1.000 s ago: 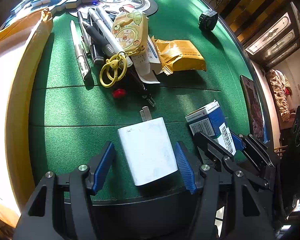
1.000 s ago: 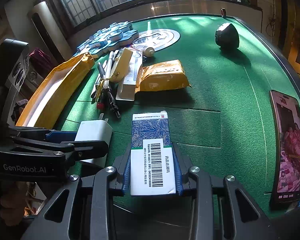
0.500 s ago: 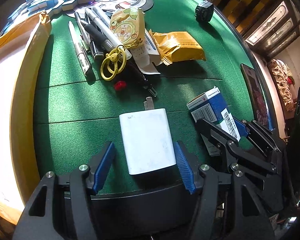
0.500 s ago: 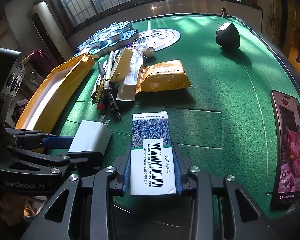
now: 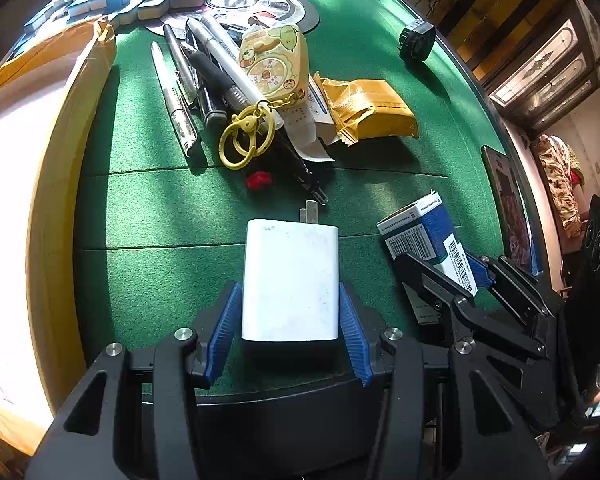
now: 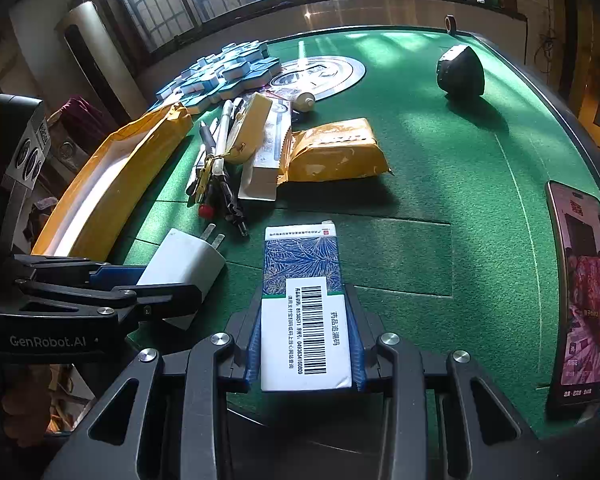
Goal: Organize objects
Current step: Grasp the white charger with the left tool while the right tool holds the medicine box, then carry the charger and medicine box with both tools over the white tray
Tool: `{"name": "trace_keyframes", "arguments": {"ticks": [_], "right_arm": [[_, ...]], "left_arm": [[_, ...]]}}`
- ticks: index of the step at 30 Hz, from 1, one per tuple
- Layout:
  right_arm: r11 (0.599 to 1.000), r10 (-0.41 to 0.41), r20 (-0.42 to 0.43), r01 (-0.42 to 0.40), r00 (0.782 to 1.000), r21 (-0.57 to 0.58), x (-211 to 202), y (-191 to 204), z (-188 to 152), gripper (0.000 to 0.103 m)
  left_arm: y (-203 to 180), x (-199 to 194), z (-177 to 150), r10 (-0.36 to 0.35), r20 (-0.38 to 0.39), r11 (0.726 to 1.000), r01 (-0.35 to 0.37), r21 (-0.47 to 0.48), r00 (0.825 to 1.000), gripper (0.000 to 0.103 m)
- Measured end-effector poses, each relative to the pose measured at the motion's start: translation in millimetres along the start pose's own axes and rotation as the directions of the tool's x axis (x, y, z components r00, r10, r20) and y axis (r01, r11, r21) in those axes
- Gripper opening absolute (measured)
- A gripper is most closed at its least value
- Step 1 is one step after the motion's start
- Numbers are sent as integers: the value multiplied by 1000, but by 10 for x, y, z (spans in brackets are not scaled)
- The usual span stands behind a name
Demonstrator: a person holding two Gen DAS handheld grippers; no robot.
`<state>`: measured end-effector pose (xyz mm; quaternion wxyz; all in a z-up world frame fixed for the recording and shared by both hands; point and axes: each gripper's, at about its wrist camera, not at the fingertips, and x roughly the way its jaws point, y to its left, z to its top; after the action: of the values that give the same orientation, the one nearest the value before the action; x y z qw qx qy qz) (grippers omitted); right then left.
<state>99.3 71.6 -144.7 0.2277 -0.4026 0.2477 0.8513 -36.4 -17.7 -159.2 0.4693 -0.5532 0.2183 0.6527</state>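
Note:
A white plug-in charger [image 5: 290,280] lies on the green felt table [image 5: 160,208], prongs pointing away. My left gripper [image 5: 290,292] straddles it, and its jaws are closing, with the blue pads [image 5: 224,328] touching both sides of the charger. In the right wrist view the same charger [image 6: 180,264] sits between the left gripper's fingers [image 6: 160,284]. My right gripper [image 6: 304,300] is shut on a blue-and-white medicine box [image 6: 300,264] with a barcode label, held just above the felt. The left wrist view shows this box [image 5: 416,232] at the right, in the right gripper [image 5: 444,260].
Several pens [image 5: 188,92], a yellow key-ring pouch [image 5: 272,64] and a yellow packet [image 5: 368,108] are piled beyond the charger. A yellow-rimmed envelope [image 6: 112,184] runs along the left edge. A phone [image 6: 584,288] lies at right, a black tape measure [image 6: 460,72] and blue tiles [image 6: 228,72] farther back.
The left jaws have drawn in from wide apart until the pads meet the charger's sides. The right gripper and its box have not moved.

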Motion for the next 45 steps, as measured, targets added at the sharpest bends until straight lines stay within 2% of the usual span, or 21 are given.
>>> {"name": "trace_keyframes", "arguments": {"ticks": [10,16,23,32,45], "right_arm": [[1000,0,-1,0,1000,3,-2,11,-4,31],[1000,3,2,-3,1000,6,-1,4,2,31],[1000,-9,7,9,1000,5,-14,-2,10,30],[1000,16,25,-16,1000,25,-61,-16,40,30],[995,76,49,-79,996,66,-109,60,101,30]], "left_arm": [[-87,19,10,63,55,997,-65,32,997,47],[-56,8,-5,54,54,998,-55,23,997,47],[-83,16,6,78,72,996,-80,32,994,46],[108,-65,-50,-33,71,998,37,-52,997,46],[280,-281,-44,-152,108,979,165,-118,982,46]]}}
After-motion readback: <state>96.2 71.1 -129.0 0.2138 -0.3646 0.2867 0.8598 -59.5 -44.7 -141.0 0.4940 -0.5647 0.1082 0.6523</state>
